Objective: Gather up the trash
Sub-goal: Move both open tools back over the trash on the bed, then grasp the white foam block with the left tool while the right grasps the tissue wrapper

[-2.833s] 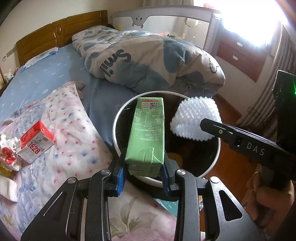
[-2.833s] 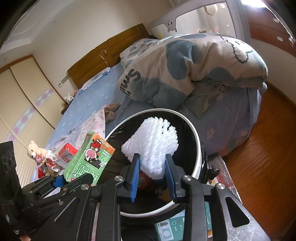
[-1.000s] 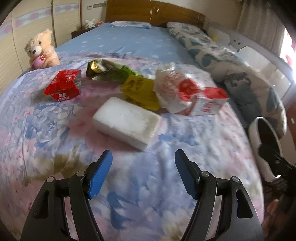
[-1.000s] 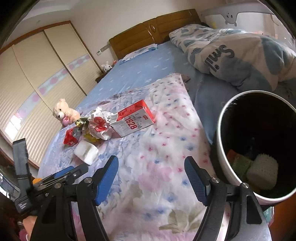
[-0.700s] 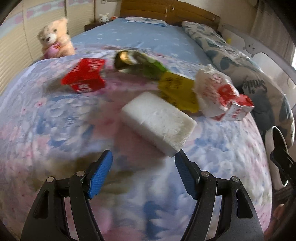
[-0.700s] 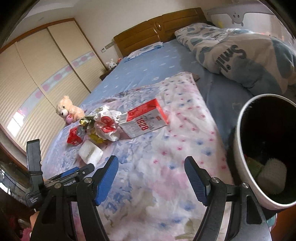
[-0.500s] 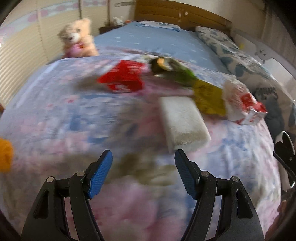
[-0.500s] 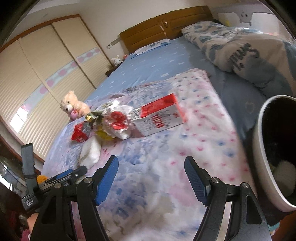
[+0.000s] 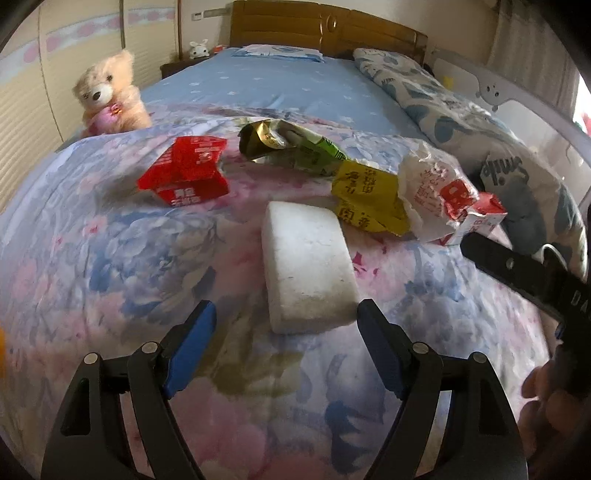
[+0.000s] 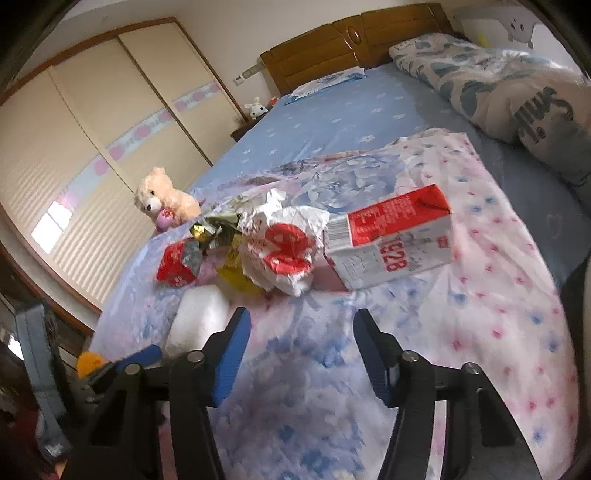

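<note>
Trash lies on the floral bedspread. In the left wrist view a white foam block (image 9: 308, 269) sits just ahead of my left gripper (image 9: 284, 317), whose jaws are opening with nothing between them. Behind it lie a red carton (image 9: 184, 175), a green-gold wrapper (image 9: 291, 146), a yellow wrapper (image 9: 367, 201) and a crumpled white-red paper bag (image 9: 432, 192). In the right wrist view my right gripper (image 10: 301, 326) hovers over the bedspread, jaws closing on nothing, below the crumpled paper bag (image 10: 284, 245) and a red-white milk carton (image 10: 391, 242). The foam block (image 10: 199, 317) lies to its left.
A teddy bear (image 9: 109, 98) sits at the bed's left side. A rolled duvet (image 10: 517, 96) lies along the right of the bed. A wooden headboard (image 9: 325, 31) and wardrobe doors (image 10: 110, 122) stand behind. A person's hand (image 9: 554, 402) holds the right gripper.
Both grippers swung from the bin to the trash on the bed. The left one closed in on the foam block and widened. The right one neared the paper bag and carton, its jaws narrowing.
</note>
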`<state>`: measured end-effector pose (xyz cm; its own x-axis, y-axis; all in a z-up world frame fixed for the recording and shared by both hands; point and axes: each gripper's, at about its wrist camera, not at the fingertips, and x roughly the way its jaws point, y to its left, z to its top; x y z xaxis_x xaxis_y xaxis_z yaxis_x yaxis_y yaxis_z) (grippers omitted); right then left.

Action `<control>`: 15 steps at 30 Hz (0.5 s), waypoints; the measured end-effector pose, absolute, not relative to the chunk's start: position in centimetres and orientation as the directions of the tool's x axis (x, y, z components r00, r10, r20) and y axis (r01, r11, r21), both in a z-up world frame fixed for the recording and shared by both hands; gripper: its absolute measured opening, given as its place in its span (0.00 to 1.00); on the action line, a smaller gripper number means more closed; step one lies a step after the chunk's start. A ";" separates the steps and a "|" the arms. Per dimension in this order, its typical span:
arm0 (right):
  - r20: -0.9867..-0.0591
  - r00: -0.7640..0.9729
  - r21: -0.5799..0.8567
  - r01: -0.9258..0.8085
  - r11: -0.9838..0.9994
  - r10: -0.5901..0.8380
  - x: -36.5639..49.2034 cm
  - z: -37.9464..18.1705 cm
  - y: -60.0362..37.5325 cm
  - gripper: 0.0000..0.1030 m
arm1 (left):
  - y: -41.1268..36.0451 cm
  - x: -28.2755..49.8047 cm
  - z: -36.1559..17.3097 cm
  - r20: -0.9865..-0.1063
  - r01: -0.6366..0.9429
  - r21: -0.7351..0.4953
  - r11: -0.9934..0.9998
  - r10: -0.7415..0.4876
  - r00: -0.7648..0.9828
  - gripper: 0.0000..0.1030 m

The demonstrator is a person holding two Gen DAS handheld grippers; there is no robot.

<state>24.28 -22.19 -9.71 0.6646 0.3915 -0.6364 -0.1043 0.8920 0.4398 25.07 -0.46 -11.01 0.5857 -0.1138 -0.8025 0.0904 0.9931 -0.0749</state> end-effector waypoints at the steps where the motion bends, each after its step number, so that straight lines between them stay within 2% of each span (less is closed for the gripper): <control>1: -0.633 0.664 0.451 -0.102 0.887 0.398 24.7 -9.8 -22.1 0.55 | -0.6 25.2 -11.2 -0.806 0.096 -0.066 0.993 -0.110 0.581 0.76; 2: -0.631 0.662 0.458 -0.102 0.883 0.403 25.0 -9.8 -22.0 0.55 | -0.6 25.3 -11.3 -0.806 0.107 -0.071 0.992 -0.120 0.579 0.73; 4: -0.625 0.658 0.480 -0.102 0.872 0.421 25.8 -10.0 -21.8 0.54 | -0.5 25.2 -11.2 -0.802 0.139 -0.102 0.985 -0.164 0.574 0.50; 6: -0.616 0.657 0.499 -0.104 0.861 0.436 26.4 -10.0 -21.4 0.54 | -0.6 24.9 -10.9 -0.796 0.171 -0.114 0.979 -0.193 0.574 0.40; 8: -0.607 0.658 0.511 -0.108 0.853 0.446 27.0 -10.1 -21.1 0.50 | -0.7 24.7 -10.7 -0.792 0.182 -0.107 0.977 -0.194 0.579 0.39; 9: -0.604 0.658 0.513 -0.110 0.852 0.448 27.2 -10.1 -20.9 0.42 | -0.7 24.7 -10.6 -0.790 0.185 -0.113 0.976 -0.201 0.579 0.39; 10: -0.607 0.657 0.510 -0.111 0.853 0.448 27.3 -10.2 -20.7 0.25 | -0.6 24.6 -10.6 -0.790 0.185 -0.121 0.975 -0.207 0.577 0.39; 12: -0.612 0.651 0.508 -0.113 0.854 0.450 27.3 -10.2 -20.5 0.08 | 0.0 24.6 -10.6 -0.792 0.174 -0.154 0.973 -0.226 0.568 0.41; 13: -0.606 0.653 0.511 -0.117 0.851 0.454 27.1 -10.1 -20.5 0.04 | 0.3 24.5 -10.6 -0.790 0.167 -0.171 0.971 -0.236 0.566 0.43; 15: -0.596 0.661 0.511 -0.128 0.850 0.457 26.4 -9.9 -20.6 0.03 | 0.8 24.3 -10.4 -0.785 0.152 -0.196 0.969 -0.248 0.568 0.45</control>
<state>26.44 -20.61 -9.86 0.6605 0.4571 -0.5956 -0.1279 0.8503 0.5106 24.33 0.80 -10.38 0.5681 -0.2478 -0.7848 0.1520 0.9688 -0.1958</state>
